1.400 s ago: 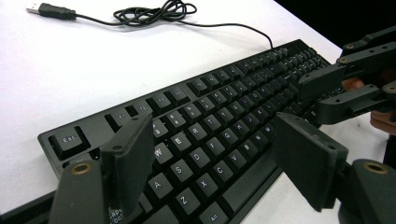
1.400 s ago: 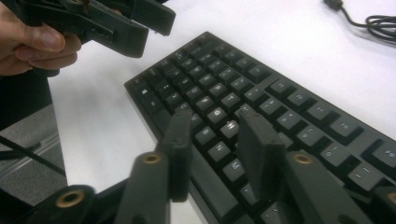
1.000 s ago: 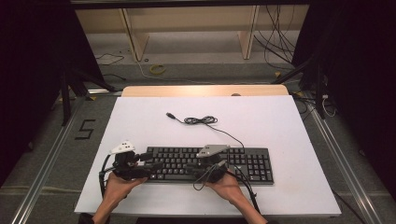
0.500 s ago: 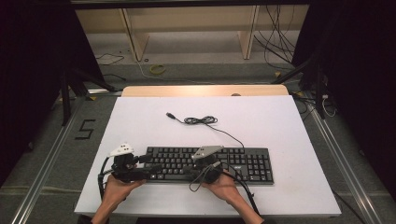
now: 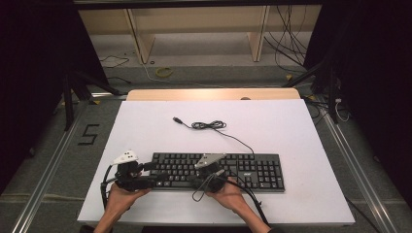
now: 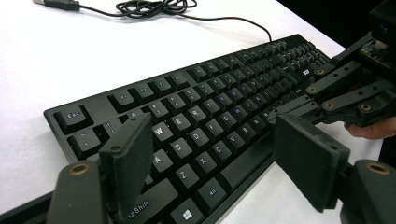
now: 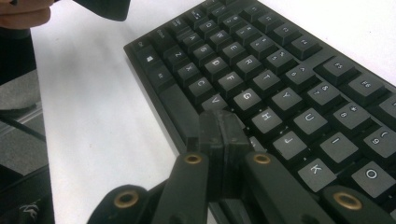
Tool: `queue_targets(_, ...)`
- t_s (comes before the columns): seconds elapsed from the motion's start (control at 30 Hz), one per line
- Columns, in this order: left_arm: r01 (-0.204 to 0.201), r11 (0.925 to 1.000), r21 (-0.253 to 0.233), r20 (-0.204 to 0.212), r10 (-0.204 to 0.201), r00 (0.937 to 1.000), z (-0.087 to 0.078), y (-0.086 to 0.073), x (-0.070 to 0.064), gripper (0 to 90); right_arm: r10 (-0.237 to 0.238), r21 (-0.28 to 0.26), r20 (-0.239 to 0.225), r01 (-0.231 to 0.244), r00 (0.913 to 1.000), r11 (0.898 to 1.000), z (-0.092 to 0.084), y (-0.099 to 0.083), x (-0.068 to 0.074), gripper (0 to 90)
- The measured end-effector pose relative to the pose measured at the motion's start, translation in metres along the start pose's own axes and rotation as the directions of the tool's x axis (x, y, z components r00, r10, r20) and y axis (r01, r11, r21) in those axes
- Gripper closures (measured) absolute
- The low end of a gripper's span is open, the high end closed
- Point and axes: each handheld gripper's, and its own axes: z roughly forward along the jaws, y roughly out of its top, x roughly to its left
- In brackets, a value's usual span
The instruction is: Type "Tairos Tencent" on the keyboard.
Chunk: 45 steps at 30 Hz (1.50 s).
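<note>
We see the black keyboard (image 5: 216, 171) lying flat at lower centre of the high view on the white table (image 5: 291, 121), its cable (image 5: 210, 125) coiled above it. The right gripper (image 7: 219, 135) has just closed its jaws with nothing between them, tips together over the B/N keys, likely ready to press a key. The left gripper (image 6: 210, 154) stands wide over the keyboard's left end, gripping nothing; against the earlier frame both hands have barely shifted.

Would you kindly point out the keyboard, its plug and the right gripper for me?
keyboard (image 5: 252, 170): high view, on the keys right of the middle.
plug (image 5: 178, 120): high view, on the cable's free end.
right gripper (image 7: 219, 133): right gripper view, where the shut jaws meet.
</note>
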Motion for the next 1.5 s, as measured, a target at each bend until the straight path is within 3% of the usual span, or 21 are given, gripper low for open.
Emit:
queue_targets(0.83,0.005,1.0,0.006,0.0,-0.005,1.0,0.0,-0.001,0.0,28.5,-0.033,0.042,0.007,0.033,0.9994,0.999,0.01,-0.002,0.004,90.0)
queue_targets(1.0,0.003,1.0,0.008,-0.002,-0.003,1.0,0.0,-0.001,0.002,28.5,-0.01,0.009,0.002,0.01,0.9999,1.0,0.005,-0.001,0.003,89.7)
queue_targets(1.3,0.005,0.9999,0.01,-0.009,-0.005,0.9999,-0.001,-0.001,0.003,28.5,0.028,-0.054,-0.008,-0.028,0.9996,0.998,-0.005,0.003,-0.005,81.0)
queue_targets(1.5,0.006,0.9998,0.021,-0.011,-0.006,0.9999,0.0,-0.002,0.003,28.4,0.042,-0.066,-0.003,-0.042,0.9991,0.997,-0.009,0.006,-0.009,72.8)
